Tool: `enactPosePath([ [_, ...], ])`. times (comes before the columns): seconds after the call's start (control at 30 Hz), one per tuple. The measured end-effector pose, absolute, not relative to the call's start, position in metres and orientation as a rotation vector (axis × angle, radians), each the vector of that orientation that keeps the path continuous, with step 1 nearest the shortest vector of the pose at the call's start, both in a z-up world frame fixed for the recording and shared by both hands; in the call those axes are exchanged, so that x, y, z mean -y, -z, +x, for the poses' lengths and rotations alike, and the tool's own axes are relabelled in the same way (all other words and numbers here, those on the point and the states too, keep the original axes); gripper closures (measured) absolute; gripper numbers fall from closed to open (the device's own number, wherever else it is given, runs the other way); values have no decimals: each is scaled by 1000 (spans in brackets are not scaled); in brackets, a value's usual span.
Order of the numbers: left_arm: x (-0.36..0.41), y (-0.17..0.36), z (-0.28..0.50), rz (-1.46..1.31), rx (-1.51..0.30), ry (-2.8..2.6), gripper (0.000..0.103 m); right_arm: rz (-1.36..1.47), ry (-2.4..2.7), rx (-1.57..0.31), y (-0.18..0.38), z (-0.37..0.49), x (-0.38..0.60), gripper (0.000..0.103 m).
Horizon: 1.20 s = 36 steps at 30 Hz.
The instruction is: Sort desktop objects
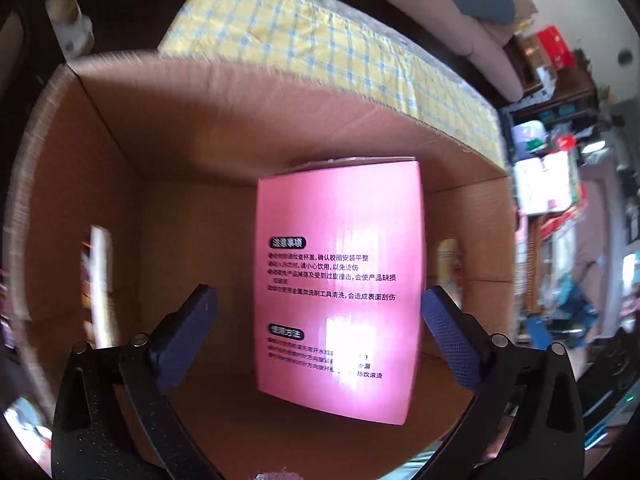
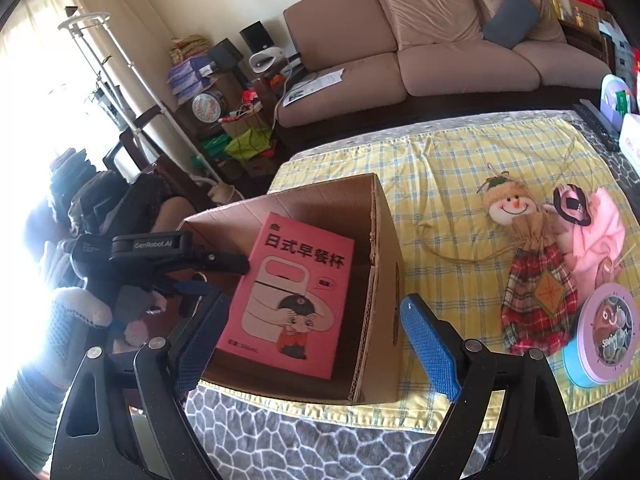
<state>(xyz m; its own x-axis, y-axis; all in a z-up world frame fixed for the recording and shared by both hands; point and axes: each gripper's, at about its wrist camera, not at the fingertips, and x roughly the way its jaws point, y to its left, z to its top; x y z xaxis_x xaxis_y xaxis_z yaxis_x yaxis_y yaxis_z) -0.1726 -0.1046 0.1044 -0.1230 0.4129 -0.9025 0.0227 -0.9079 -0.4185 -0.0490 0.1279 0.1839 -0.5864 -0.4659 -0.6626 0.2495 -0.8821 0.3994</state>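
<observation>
A pink product box [image 1: 340, 280] stands inside an open cardboard box [image 1: 240, 128]. My left gripper [image 1: 316, 328] is open; its blue fingers flank the pink box, one apart at left, one close at right. In the right wrist view the pink box [image 2: 292, 296] leans inside the cardboard box [image 2: 384, 264], and the left gripper's black body [image 2: 160, 246] reaches in from the left. My right gripper [image 2: 312, 344] is open and empty, hovering above the carton's near edge.
On the yellow checked cloth [image 2: 440, 160] right of the carton lie a snowman doll [image 2: 528, 264], a pink cloth [image 2: 596, 240] and a round pink-lidded tin [image 2: 604, 336]. A brown sofa [image 2: 440, 40] stands behind. A grey patterned cover [image 2: 320, 448] lies at the front.
</observation>
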Motion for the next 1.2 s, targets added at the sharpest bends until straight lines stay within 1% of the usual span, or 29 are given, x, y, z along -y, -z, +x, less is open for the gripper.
enactPosePath([
  [0.03, 106, -107, -170, -1884, 430, -2146, 5, 1137, 2459, 370, -183, -49, -129, 13],
  [0.07, 106, -107, -168, -1885, 410, -2145, 7, 1141, 2460, 369, -182, -49, -129, 13],
  [0.2, 111, -104, -164, -1895, 449, -2084, 7, 1146, 2454, 401, -178, -52, -132, 13],
  [0.3, 109, -93, -162, -1935, 411, -2067, 7, 1172, 2447, 441, -172, -57, -135, 13],
  [0.4, 109, -86, -164, -1948, 422, -2033, 11, 1208, 2432, 470, -164, -65, -139, 13],
  [0.47, 102, -86, -163, -1923, 387, -2036, 20, 1235, 2414, 474, -158, -69, -141, 18],
  [0.5, 98, -87, -164, -1911, 372, -2031, 26, 1251, 2404, 468, -154, -71, -141, 28],
  [0.53, 93, -88, -164, -1903, 364, -2024, 27, 1271, 2398, 458, -151, -73, -141, 38],
  [0.57, 88, -89, -165, -1902, 356, -2021, 27, 1289, 2392, 453, -147, -74, -140, 43],
  [0.6, 82, -90, -166, -1895, 337, -2019, 27, 1302, 2378, 458, -143, -76, -141, 51],
  [0.63, 75, -91, -166, -1887, 320, -2012, 28, 1309, 2364, 469, -140, -76, -141, 54],
  [0.67, 71, -90, -169, -1885, 325, -1999, 30, 1312, 2354, 481, -137, -76, -141, 54],
  [0.7, 67, -89, -171, -1883, 345, -1976, 34, 1308, 2347, 487, -136, -75, -140, 54],
  [0.73, 61, -88, -171, -1879, 360, -1948, 36, 1305, 2353, 479, -136, -74, -139, 54],
  [0.93, 27, -87, -170, -1857, 340, -1907, 36, 1299, 2350, 445, -137, -70, -137, 54],
  [1.0, 22, -87, -170, -1863, 342, -1909, 33, 1299, 2346, 446, -137, -70, -137, 54],
  [1.07, 22, -87, -168, -1866, 338, -1917, 32, 1295, 2345, 452, -137, -71, -137, 54],
  [1.2, 24, -85, -170, -1874, 377, -1902, 34, 1289, 2335, 470, -136, -71, -139, 54],
])
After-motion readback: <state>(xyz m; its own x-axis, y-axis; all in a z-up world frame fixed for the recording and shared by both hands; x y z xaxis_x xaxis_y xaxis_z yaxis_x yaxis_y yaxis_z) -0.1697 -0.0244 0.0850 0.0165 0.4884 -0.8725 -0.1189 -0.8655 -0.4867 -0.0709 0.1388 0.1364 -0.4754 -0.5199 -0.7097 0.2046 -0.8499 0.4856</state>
